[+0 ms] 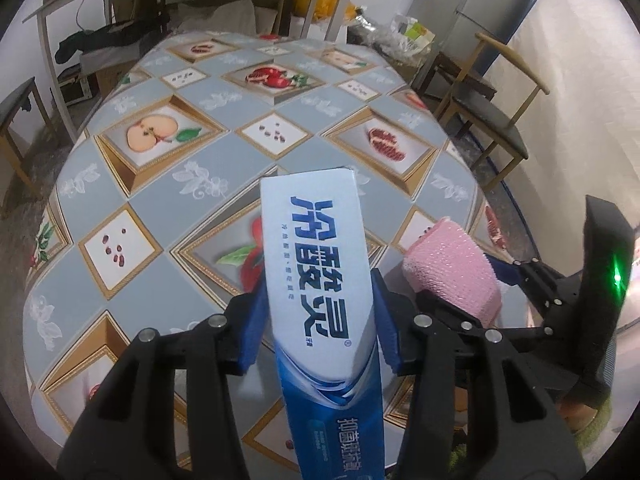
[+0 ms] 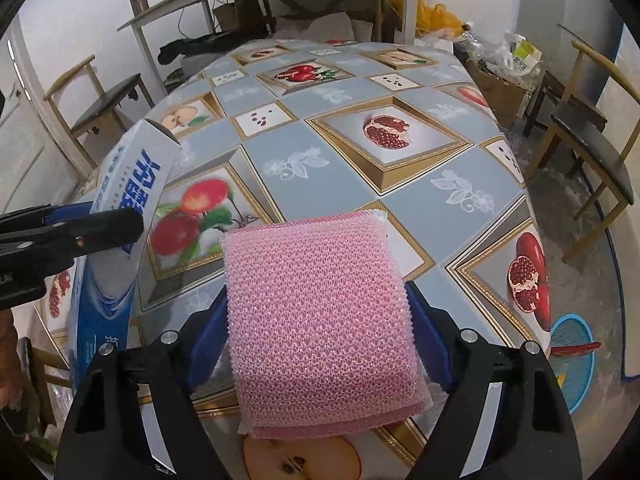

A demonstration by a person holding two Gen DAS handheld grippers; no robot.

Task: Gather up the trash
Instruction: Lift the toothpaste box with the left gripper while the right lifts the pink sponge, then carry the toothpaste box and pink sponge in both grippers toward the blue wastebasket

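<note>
My left gripper [image 1: 320, 316] is shut on a blue and white toothpaste box [image 1: 320, 264] and holds it above the table, its open end pointing away. The same box [image 2: 120, 208] shows at the left of the right wrist view, with the left gripper [image 2: 100, 228] clamped on it. My right gripper [image 2: 316, 332] is shut on a pink mesh scouring sponge [image 2: 320, 316], held above the table. The sponge [image 1: 452, 276] and right gripper also show at the right of the left wrist view.
The table [image 1: 240, 92] wears a grey-blue oilcloth with fruit pictures. Wooden chairs [image 2: 592, 136] stand to the right and one [image 2: 96, 100] to the left. A blue bin [image 2: 572, 360] stands on the floor at right. Shelves and boxes stand behind the table.
</note>
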